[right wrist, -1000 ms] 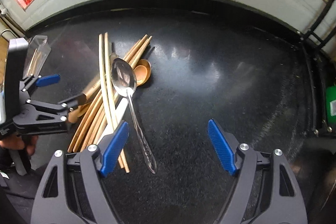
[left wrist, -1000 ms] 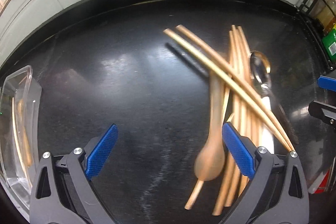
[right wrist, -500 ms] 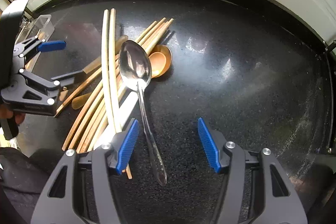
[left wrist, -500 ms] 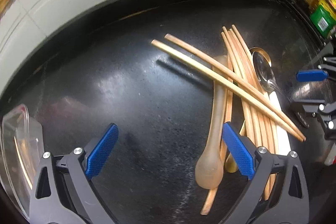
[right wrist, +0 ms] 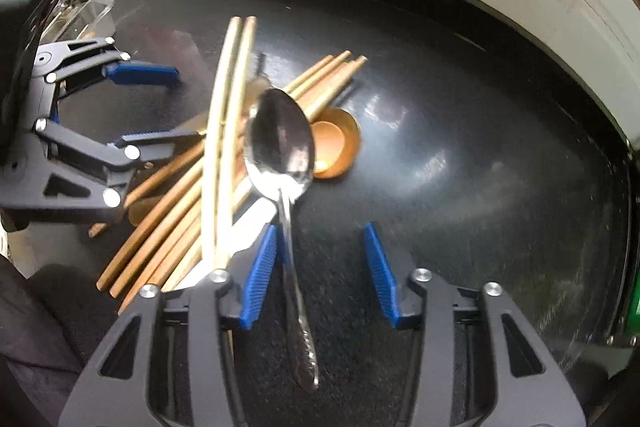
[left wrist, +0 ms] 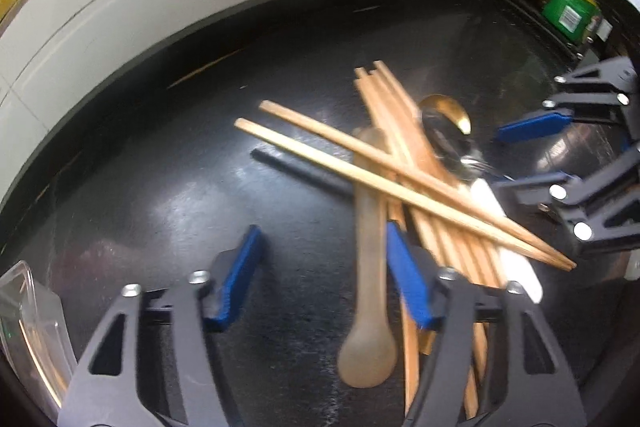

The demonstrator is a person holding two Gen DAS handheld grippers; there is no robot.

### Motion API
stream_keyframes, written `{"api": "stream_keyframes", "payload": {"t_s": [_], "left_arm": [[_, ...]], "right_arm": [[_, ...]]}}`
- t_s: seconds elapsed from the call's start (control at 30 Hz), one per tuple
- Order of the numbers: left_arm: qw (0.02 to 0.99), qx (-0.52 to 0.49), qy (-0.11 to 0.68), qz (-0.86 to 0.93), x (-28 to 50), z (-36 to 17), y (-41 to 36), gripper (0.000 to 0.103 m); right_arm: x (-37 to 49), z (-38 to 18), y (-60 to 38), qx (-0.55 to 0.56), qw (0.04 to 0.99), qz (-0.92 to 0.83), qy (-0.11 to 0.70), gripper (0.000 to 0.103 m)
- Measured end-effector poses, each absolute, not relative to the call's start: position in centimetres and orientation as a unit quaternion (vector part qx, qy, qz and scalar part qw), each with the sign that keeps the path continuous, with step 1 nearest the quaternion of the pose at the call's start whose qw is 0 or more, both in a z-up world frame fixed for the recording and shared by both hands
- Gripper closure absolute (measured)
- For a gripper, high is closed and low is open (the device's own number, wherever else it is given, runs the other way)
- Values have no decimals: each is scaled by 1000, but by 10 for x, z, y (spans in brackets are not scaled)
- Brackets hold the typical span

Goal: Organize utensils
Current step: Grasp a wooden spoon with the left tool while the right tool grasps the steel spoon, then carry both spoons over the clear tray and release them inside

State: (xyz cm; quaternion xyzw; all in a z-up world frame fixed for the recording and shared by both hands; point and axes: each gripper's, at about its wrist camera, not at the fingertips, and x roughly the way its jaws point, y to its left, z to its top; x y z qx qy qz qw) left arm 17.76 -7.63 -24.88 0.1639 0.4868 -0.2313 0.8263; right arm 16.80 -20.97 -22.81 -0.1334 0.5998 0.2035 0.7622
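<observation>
We see the utensils heaped together on the black worktop (right wrist: 480, 187): a metal spoon (right wrist: 280, 143) lies on top with its bowl toward the wall and its patterned handle running back between the fingers of our right tool (right wrist: 316, 279), whose blue pads stand apart and touch nothing. Under the spoon's bowl sits a small copper-coloured spoon (right wrist: 336, 147), and beside it a bundle of wooden chopsticks (right wrist: 168, 227) fans out, crossed by a paler pair of chopsticks (right wrist: 228, 131) resting on the heap. A white handle (right wrist: 248, 227) shows beneath them; what it belongs to we cannot tell. From the left wrist view, a wooden spoon (left wrist: 368, 327) lies with its bowl nearest us, its stem passing just inside the right-hand pad of our left tool (left wrist: 324, 279), which is also spread wide with nothing clamped. A clear plastic container (left wrist: 28, 327) sits at the left edge of the worktop, well apart from the heap. A wire rack with a green box (left wrist: 568, 11) stands at the far right.
</observation>
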Motion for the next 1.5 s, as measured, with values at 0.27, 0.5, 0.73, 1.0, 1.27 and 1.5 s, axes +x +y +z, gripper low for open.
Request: {"api": "stream_keyframes", "payload": {"t_s": [0.27,0.5,0.73,1.0,1.27,1.5], "left_arm": [[825,190,473,-243,158,-243,-103,91],[821,178,491,-231,156,-229,-103,91],[858,175,446,-186,143,-183,-94,91],[893,180,379,-161,123,-127,-99,91],[909,157,362,-136,89,-104,-79,91],[917,125,363,-107,62,-89,-61,91]], "right_arm": [[173,-226,-208,-112,754,214,611,95],[170,-217,-223,-72,759,202,615,96],[164,-187,-241,-48,787,171,591,96],[142,-150,-249,-37,820,152,551,96],[110,-108,-259,-33,847,140,512,96],[83,-80,-265,-34,859,136,493,96]]}}
